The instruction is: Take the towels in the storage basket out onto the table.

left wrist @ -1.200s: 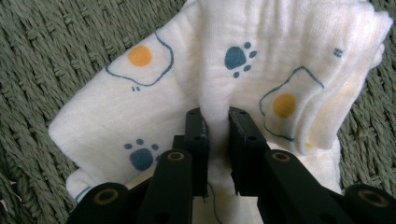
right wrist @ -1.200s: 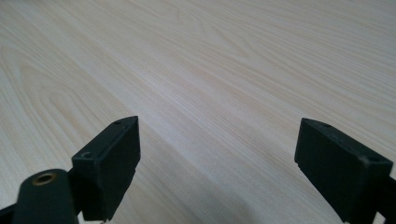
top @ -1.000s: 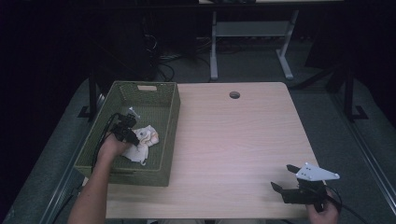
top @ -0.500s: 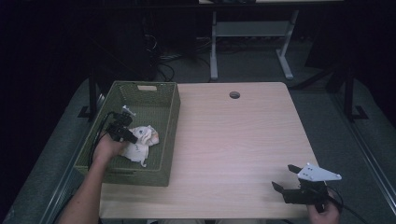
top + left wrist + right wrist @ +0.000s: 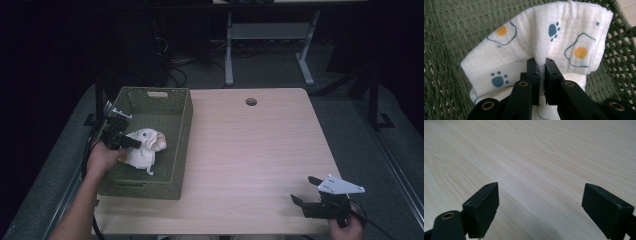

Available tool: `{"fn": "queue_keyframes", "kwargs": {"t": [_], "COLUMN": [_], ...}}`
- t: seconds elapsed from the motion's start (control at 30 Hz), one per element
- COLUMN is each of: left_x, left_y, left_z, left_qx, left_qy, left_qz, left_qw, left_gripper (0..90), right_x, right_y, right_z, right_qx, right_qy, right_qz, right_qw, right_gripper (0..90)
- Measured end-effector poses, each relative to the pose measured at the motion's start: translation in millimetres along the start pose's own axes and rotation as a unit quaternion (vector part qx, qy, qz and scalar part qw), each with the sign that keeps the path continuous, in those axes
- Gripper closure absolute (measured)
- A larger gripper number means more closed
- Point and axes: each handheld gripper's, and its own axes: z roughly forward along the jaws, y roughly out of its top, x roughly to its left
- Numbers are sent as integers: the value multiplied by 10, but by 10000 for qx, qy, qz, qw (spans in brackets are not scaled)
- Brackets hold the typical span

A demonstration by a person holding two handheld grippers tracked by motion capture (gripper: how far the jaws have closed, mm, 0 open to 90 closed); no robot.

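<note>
A: Left claw (image 5: 539,65)?
B: Pinching a fold of the white printed cloth (image 5: 536,42), inside the green basket (image 5: 165,102).
A: Right claw (image 5: 540,207)?
B: Spread wide, over bare table (image 5: 260,145).

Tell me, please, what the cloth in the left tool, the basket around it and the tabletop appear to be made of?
The cloth looks like soft, matte woven cotton, perhaps gauze: fine crinkled texture, printed paw and egg shapes, pinched between the left tool jaws. The basket seems to be woven green fibre or plastic wicker, judging by its open mesh walls. The tabletop looks like pale wood-grain laminate or veneer with a smooth, low-sheen surface.
</note>
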Motion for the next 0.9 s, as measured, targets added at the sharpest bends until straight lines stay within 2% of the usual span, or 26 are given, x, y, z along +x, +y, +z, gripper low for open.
{"fn": "queue_keyframes", "kwargs": {"t": [0.13,0.23,0.53,0.73,0.83,0.87,0.9], "left_x": [-1,18,42,45,35,38,38], "left_y": [-13,-21,-10,6,17,19,19], "left_z": [-49,-87,-205,-299,-368,-390,-390], "left_qx": [-69,-78,-312,-402,-463,-533,-533], "left_qy": [-24,-126,-329,-380,-497,-610,-610], "left_qz": [-15,-21,-183,-175,-159,-205,-205], "left_qw": [10000,9999,9988,9983,9976,9965,9965], "left_gripper": [845,845,845,846,846,846,846], "right_x": [0,4,-4,-8,-7,-6,-6], "right_y": [1,3,4,5,6,7,7], "right_z": [0,-1,2,-4,-2,-1,-1], "right_qx": [6,-7,1,-14,-8,-7,-7], "right_qy": [-5,-6,-7,-20,-21,-18,-18], "right_qz": [12,26,6,18,23,24,24], "right_qw": [10000,10000,10000,10000,10000,10000,10000], "right_gripper": [140,140,140,140,140,140,140]}}
